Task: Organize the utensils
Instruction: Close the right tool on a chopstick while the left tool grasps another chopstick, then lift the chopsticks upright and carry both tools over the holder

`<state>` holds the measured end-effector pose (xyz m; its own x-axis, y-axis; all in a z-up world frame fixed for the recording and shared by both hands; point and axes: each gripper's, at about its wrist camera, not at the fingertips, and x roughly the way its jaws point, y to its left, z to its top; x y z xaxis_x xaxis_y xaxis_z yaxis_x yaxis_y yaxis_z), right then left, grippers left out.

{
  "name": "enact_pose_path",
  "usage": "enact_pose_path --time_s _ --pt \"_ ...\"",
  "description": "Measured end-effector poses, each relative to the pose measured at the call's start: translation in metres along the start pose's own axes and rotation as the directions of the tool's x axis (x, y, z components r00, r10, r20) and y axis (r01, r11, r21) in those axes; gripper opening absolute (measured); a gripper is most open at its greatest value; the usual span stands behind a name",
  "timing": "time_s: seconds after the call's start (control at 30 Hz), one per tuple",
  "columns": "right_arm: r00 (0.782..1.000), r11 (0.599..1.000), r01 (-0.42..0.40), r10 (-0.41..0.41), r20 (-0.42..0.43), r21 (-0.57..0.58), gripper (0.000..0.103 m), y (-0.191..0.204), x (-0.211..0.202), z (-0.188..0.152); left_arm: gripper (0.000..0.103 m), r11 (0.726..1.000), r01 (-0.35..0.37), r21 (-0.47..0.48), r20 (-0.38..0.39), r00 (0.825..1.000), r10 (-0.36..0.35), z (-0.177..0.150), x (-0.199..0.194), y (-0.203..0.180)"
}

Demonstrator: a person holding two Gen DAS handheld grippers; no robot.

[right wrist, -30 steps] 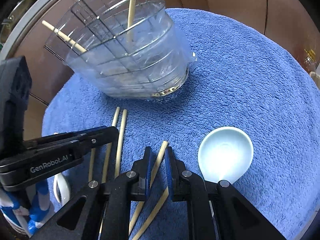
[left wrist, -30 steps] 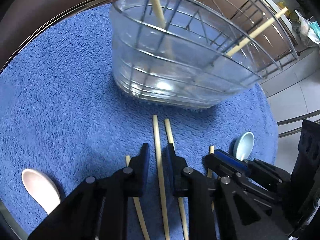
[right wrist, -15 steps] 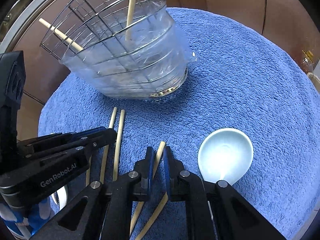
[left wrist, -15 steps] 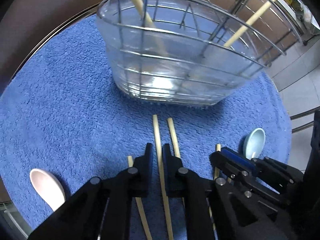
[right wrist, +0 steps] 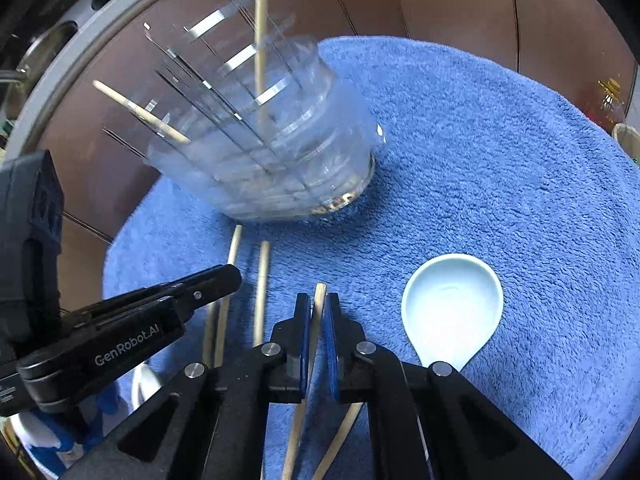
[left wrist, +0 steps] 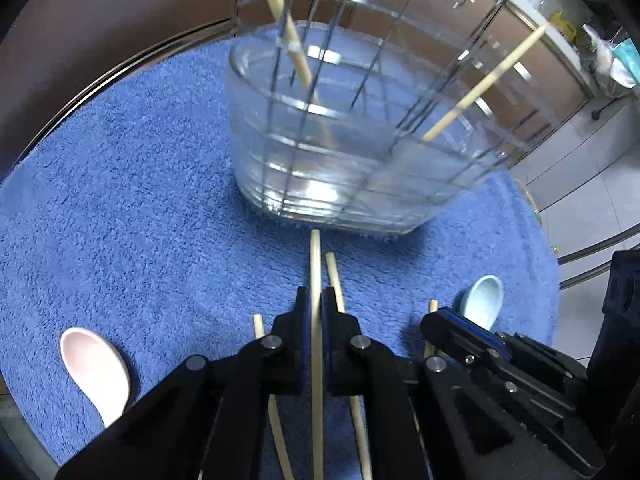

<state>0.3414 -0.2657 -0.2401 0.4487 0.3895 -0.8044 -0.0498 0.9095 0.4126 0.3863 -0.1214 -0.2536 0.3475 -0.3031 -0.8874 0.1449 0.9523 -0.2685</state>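
Both grippers have closed within the last second; the left gripper (left wrist: pixel 315 300), formerly standing apart around one pale wooden chopstick (left wrist: pixel 315 264), now pinches it, and the right gripper (right wrist: pixel 319 308) has tightened fully on a second wooden chopstick (right wrist: pixel 319 300); neither stick appears lifted clear of the blue terry-cloth mat (left wrist: pixel 140 200) yet; judgement: grasp complete, lift and transfer pending. Beside the left grip, further loose chopsticks (left wrist: pixel 334 276) lie unclaimed; a pale pink ceramic spoon (left wrist: pixel 96 364) and a light blue ceramic spoon (right wrist: pixel 452 312) rest apart on the mat; beyond, the clear plastic and wire utensil basket (left wrist: pixel 340 160) holds two chopsticks already.
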Motion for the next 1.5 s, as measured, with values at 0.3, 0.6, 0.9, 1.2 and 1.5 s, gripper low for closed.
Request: enact_pose_path --time_s 0.3,0.6,0.9,1.2,1.5 --pt "0.984 0.996 -0.061 0.072 0.163 -0.068 0.007 0.011 -0.068 -0.021 0.004 0.997 0.072 0.020 0.169 0.983 -0.075 -0.016 -0.061 0.009" --pt "0.956 0.987 -0.052 0.093 0.277 -0.149 0.006 0.043 -0.118 -0.048 0.004 0.997 0.073 0.041 0.293 0.953 -0.082 -0.032 -0.121 0.016" --pt "0.941 0.982 -0.045 0.103 0.322 -0.183 0.006 0.054 -0.136 -0.065 0.004 0.996 0.087 0.032 0.355 0.930 -0.093 -0.055 -0.148 0.021" --pt "0.928 0.980 -0.048 0.116 0.354 -0.196 0.006 0.063 -0.150 -0.074 0.004 0.993 0.111 0.037 0.395 0.911 -0.117 -0.068 -0.164 0.029" --pt "0.910 0.975 -0.052 0.135 0.391 -0.215 0.006 0.072 -0.168 -0.077 0.004 0.991 0.128 0.044 0.420 0.897 -0.135 -0.076 -0.177 0.033"
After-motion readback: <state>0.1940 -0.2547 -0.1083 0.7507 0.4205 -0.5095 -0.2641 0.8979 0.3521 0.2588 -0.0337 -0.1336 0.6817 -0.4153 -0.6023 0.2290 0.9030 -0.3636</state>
